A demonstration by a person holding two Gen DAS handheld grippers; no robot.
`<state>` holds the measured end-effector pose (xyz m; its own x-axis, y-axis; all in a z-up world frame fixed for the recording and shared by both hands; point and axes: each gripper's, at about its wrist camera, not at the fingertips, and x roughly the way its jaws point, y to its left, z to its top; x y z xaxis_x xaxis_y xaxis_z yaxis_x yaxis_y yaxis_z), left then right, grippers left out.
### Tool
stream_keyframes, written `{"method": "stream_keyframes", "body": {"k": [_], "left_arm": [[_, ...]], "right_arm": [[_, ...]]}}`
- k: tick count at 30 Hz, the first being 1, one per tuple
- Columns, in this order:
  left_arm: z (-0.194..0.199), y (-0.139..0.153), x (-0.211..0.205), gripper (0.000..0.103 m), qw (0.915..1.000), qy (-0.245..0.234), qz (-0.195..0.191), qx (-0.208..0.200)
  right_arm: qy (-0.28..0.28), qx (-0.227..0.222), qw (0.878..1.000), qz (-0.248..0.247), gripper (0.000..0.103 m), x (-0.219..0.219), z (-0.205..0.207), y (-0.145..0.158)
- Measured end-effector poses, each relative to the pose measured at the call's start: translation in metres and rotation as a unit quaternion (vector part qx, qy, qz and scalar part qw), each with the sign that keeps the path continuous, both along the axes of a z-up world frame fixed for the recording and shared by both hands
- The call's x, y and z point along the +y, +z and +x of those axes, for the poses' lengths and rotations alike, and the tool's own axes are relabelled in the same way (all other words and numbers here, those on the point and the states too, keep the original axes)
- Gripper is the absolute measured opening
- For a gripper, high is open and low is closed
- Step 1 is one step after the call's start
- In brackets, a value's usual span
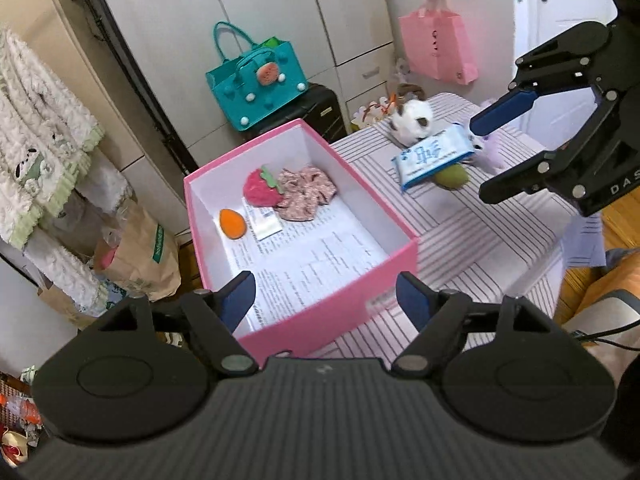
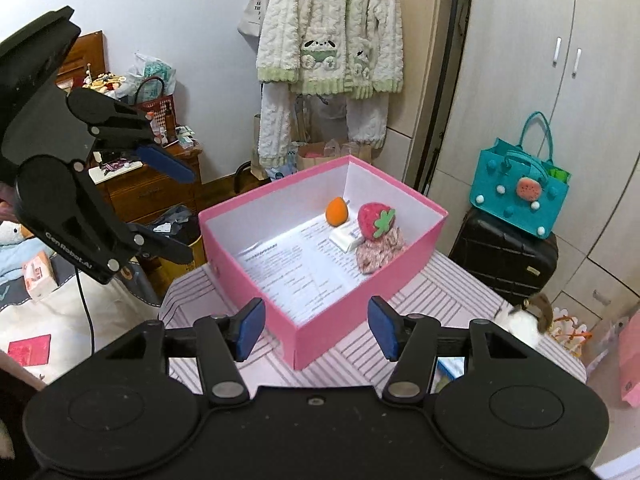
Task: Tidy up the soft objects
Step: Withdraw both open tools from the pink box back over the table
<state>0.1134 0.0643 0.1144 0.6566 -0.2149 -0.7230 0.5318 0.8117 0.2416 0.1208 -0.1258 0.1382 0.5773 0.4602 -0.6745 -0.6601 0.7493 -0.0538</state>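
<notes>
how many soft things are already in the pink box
3: orange toy by the far wall, strawberry beside it, floral scrunchie against the strawberry. More may hide behind the pink box near wall.

A table [image 1: 480, 240] covered with a pink-and-white striped cloth fills the centre and right of the left wrist view and the lower centre of the right wrist view. A pink box [image 1: 332, 312], open at the top, stands directly on it at centre frame in both views. In the upper right of the left wrist view, a white-and-brown plush animal [image 1: 412, 120] lies on the cloth, with a blue-and-white packet [image 1: 434, 156] just in front of it, tilted and resting partly on a green soft object [image 1: 452, 178]. A pale purple plush item [image 1: 494, 148] lies just beside the packet, partly hidden.
</notes>
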Motion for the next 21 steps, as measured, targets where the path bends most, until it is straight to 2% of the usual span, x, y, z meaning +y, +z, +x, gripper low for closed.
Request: {"method": "stream_keyframes", "body": {"k": [2,10,16,21], "left_arm": [[-0.010,-0.003,-0.005,0.087,0.9999,-0.010,0.000,-0.005],[-0.034,-0.021,-0.025,0.091,0.9992,-0.040,-0.004,0.000],[-0.034,-0.042,-0.049,0.091,0.9967,-0.068,-0.028,0.034],[-0.037,-0.055,-0.060,0.091,0.9962,-0.071,-0.044,0.025]], "right_arm": [[-0.002,-0.001,1.000,0.000,0.064,-0.003,-0.010,-0.003],[-0.025,0.010,1.000,0.003,0.066,-0.022,-0.040,-0.022],[-0.037,0.026,0.999,-0.007,0.068,-0.033,-0.044,-0.042],[-0.030,0.041,0.998,-0.039,0.068,-0.043,-0.044,-0.064]]}}
